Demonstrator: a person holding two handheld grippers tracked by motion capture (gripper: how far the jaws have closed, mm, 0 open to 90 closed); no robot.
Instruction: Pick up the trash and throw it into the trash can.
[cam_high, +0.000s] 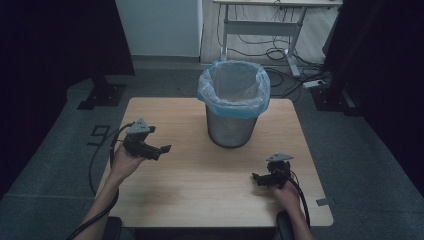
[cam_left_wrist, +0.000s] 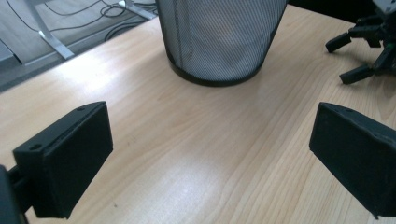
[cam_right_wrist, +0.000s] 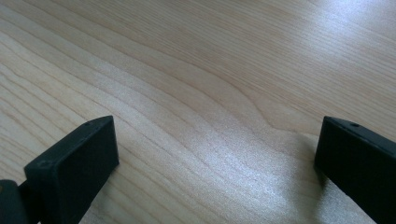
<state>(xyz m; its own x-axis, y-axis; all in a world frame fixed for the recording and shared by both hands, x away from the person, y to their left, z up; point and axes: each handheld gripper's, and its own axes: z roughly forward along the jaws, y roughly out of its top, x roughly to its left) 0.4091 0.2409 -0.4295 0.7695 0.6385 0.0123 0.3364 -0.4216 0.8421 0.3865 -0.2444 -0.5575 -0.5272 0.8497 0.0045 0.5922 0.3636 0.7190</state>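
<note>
My left gripper (cam_high: 159, 148) sits at the table's left side, raised a bit off the pale wooden tabletop (cam_high: 165, 185), jaws wide apart with nothing between them. It's aimed at the bin, probably squared up for a reach; the left gripper view looks straight at the mesh wall (cam_left_wrist: 219, 39).

Centre, toward the far edge: one dark metal mesh waste bin (cam_high: 230, 127), upright, lined with a translucent pale-blue plastic bag (cam_high: 233, 90) folded over the rim. The fold is presumably what keeps the liner from slipping in. Can't tell if anything's inside. It stands apart from both grippers.

My right gripper (cam_high: 261, 178) is at the right near edge, low, close to the wood, jaws spread too and holding nothing. The right gripper view shows bare grain (cam_right_wrist: 210, 93) between them. Looks like a rest or start pose.

Count: two grippers, one bin, one liner, one table. No loose items on the tabletop that I can spot. Behind: a white desk frame (cam_high: 260, 25) and floor cables (cam_high: 280, 52).
</note>
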